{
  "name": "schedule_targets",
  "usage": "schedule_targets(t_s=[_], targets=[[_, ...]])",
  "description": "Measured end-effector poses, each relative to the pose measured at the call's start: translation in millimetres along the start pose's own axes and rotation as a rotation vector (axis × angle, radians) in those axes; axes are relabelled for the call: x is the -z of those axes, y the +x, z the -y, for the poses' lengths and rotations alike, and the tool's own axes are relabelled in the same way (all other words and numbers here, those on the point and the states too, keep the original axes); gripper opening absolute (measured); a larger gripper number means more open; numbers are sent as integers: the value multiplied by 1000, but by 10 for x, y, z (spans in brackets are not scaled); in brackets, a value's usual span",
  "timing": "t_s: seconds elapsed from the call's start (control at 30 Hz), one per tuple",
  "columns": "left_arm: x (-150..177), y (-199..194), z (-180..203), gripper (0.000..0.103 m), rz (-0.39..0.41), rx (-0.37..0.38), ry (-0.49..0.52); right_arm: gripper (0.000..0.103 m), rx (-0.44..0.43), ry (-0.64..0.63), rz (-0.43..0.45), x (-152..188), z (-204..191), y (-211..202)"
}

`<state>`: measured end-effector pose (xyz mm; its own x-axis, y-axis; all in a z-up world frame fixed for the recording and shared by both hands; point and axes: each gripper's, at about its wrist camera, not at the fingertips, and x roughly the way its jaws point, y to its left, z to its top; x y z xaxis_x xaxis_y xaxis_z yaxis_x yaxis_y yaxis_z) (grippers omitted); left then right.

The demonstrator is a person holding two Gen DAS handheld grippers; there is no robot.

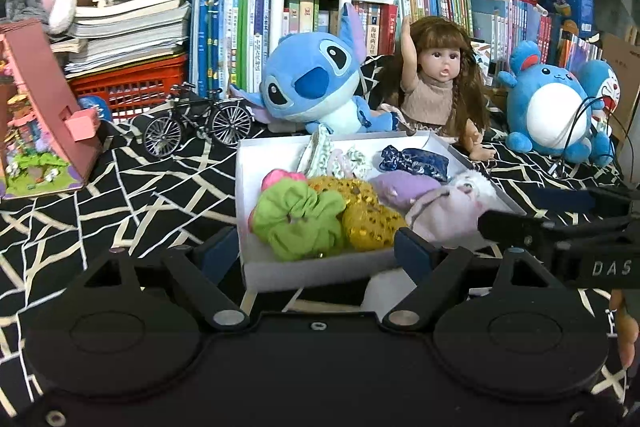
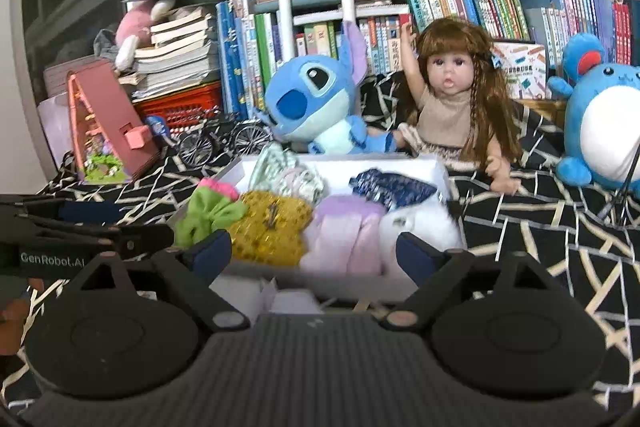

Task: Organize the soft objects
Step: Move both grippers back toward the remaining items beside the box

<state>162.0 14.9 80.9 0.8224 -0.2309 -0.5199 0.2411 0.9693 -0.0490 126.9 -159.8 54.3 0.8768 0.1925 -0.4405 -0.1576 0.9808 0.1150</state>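
Observation:
A white shallow box [image 1: 312,269] [image 2: 400,163] sits on the black patterned cloth and holds several soft hair ties: a green scrunchie [image 1: 296,223] [image 2: 204,215], a gold sequin one [image 1: 362,213] [image 2: 272,227], a purple one [image 1: 404,185] [image 2: 344,235], a dark blue one [image 1: 416,159] [image 2: 390,187], a pale patterned one [image 1: 320,155] [image 2: 280,167], and a white fluffy piece [image 1: 460,203] [image 2: 424,223]. My left gripper [image 1: 316,251] is open and empty at the box's near edge. My right gripper [image 2: 316,255] is open and empty just in front of the box.
A blue Stitch plush [image 1: 316,79] [image 2: 316,103], a doll [image 1: 436,83] [image 2: 452,99] and a round blue plush [image 1: 552,111] [image 2: 604,123] sit behind the box. A model bicycle [image 1: 196,119] and a pink toy house [image 1: 40,115] stand left. Bookshelves fill the back.

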Motion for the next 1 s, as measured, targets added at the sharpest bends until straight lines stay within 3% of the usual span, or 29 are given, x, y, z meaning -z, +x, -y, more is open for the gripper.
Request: schedule_targets(t_s=[0.43,1.0], targets=[[465,-235,0,85,11,1,-33,99,-8,-98,45,455,-309,-307],[829,-185,-106,91,0,-112,-69,102,-45,-130,28,817,-582,-378]])
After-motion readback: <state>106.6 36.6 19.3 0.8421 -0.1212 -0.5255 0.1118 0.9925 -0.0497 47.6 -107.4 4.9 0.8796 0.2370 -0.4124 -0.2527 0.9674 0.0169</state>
